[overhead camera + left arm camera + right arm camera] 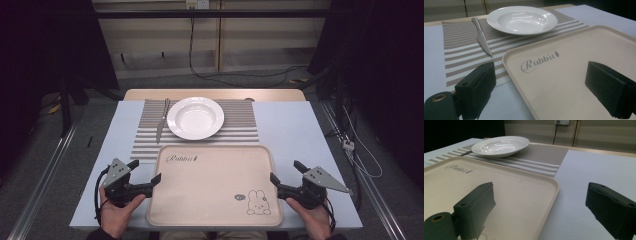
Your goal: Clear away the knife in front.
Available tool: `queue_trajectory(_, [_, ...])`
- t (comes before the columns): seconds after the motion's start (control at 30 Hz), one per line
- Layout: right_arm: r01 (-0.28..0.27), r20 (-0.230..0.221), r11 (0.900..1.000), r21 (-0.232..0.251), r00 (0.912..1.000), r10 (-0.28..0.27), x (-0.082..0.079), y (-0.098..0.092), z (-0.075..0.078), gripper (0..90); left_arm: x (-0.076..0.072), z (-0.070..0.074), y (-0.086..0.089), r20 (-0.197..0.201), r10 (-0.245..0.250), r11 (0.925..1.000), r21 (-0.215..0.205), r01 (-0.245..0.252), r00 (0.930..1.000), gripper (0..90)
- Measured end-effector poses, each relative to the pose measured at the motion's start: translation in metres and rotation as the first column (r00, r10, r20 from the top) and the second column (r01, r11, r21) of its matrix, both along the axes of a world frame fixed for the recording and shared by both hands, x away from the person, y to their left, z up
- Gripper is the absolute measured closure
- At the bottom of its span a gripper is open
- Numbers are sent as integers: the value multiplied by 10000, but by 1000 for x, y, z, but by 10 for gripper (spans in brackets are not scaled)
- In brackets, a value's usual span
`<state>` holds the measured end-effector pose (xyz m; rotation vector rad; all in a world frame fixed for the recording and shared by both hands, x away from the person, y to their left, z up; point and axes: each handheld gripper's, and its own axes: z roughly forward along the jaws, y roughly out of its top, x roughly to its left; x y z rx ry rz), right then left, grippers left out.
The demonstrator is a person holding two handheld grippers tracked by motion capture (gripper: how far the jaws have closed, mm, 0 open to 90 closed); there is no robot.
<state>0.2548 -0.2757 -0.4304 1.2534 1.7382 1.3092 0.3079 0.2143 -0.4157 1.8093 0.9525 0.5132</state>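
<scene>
A beige tray (215, 200) printed with "Rabbit" and a small bunny lies at the near middle of the table. My left gripper (146, 170) is open and straddles the tray's left rim (509, 67), one jaw above the tray and one outside it; nothing is gripped. My right gripper (284, 170) is open in the same way across the tray's right rim (554, 192). Beyond the tray, a white deep plate (195, 117) sits on a striped placemat (240, 125). A steel knife (161, 120) lies just left of the plate.
A pale cloth covers the table (295, 130), with bare strips on both sides of the tray. Past the wooden far edge are the floor, cables and a dark frame. A hand holds each gripper at the near edge.
</scene>
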Motion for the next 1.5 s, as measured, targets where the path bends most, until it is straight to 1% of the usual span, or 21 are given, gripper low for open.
queue_trajectory(0.17, [-67, -78, 9999, 96, 9999, 68, 1, -1, 0, 79, 2, -1, -1, -185, 88, 9999, 94, -86, 9998, 95])
queue_trajectory(0.2, [-75, -95, 9999, 107, 9999, 76, 1, -1, 0, 79, 1, 0, -3, -159, -46, 9994, 342, 51, 9999, 95])
queue_trajectory(0.23, [-80, -116, 9999, 117, 9999, 81, 1, -1, 0, 79, 0, 0, -5, 11, -74, 9987, 506, 74, 10000, 94])
queue_trajectory(0.33, [-102, -134, 9998, 158, 9999, 104, 1, -1, -1, 79, 0, 0, -7, -118, -196, 9988, 437, 201, 9997, 95])
queue_trajectory(0.4, [-112, -162, 9997, 228, 9998, 116, 2, -1, -1, 79, 2, -1, -8, -372, -280, 9990, 340, 293, 9989, 95])
queue_trajectory(0.43, [-121, -178, 9996, 237, 9998, 125, 2, -1, -1, 79, 3, -1, -8, -462, -279, 9988, 394, 298, 9985, 94])
queue_trajectory(0.57, [-182, -240, 9995, 242, 9995, 188, 3, -1, -1, 80, 5, 1, -6, -584, -202, 9993, 290, 219, 9981, 100])
queue_trajectory(0.6, [-210, -251, 9995, 249, 9995, 216, 3, -1, -1, 80, 6, 1, -6, -714, -240, 9996, 148, 251, 9972, 114])
queue_trajectory(0.63, [-238, -294, 9994, 270, 9993, 246, 3, -1, -1, 80, 7, 2, -7, -878, -259, 9994, 214, 279, 9958, 126])
queue_trajectory(0.77, [-294, -310, 9993, 237, 9991, 301, 4, 0, -1, 80, 11, 5, -8, -822, -298, 9988, 371, 330, 9962, 119])
queue_trajectory(0.87, [-288, -347, 9993, 228, 9990, 295, 4, 1, -1, 80, 14, 10, -7, -589, -152, 9991, 377, 175, 9981, 114])
queue_trajectory(0.93, [-301, -333, 9992, 244, 9990, 309, 4, 0, -1, 80, 19, 13, -7, -534, -152, 9988, 465, 177, 9985, 114])
queue_trajectory(1.0, [-252, -377, 9993, 262, 9989, 262, 5, 0, -1, 80, 26, 14, -8, -669, -192, 9984, 513, 226, 9976, 111])
queue_trajectory(1.03, [-252, -377, 9993, 262, 9989, 262, 5, 0, -1, 80, 29, 15, -9, -538, -141, 9978, 646, 176, 9985, 111])
queue_trajectory(1.07, [-270, -343, 9995, 182, 9990, 276, 6, 1, -1, 80, 35, 17, -12, -572, -149, 9981, 587, 183, 9983, 107])
queue_trajectory(1.1, [-269, -340, 9995, 175, 9990, 275, 6, 2, -1, 80, 35, 17, -12, -572, -149, 9981, 587, 183, 9983, 105])
queue_trajectory(1.2, [-305, -385, 9994, 179, 9988, 312, 5, 1, -1, 80, 44, 19, -12, -924, -274, 9981, 531, 324, 9953, 94])
queue_trajectory(1.3, [-293, -428, 9992, 271, 9986, 305, 4, 0, -2, 80, 53, 23, -13, -884, -129, 9980, 603, 183, 9960, 94])
queue_trajectory(1.37, [-348, -463, 9989, 301, 9983, 361, 5, -1, -2, 79, 62, 25, -15, -1207, -32, 9971, 746, 123, 9927, 92])
queue_trajectory(1.43, [-500, -471, 9984, 247, 9976, 511, 6, 1, -2, 77, 72, 27, -17, -1611, -76, 9963, 837, 213, 9869, 89])
queue_trajectory(1.5, [-573, -470, 9980, 252, 9972, 584, 7, 2, -2, 77, 77, 29, -18, -1542, -25, 9967, 792, 148, 9880, 90])
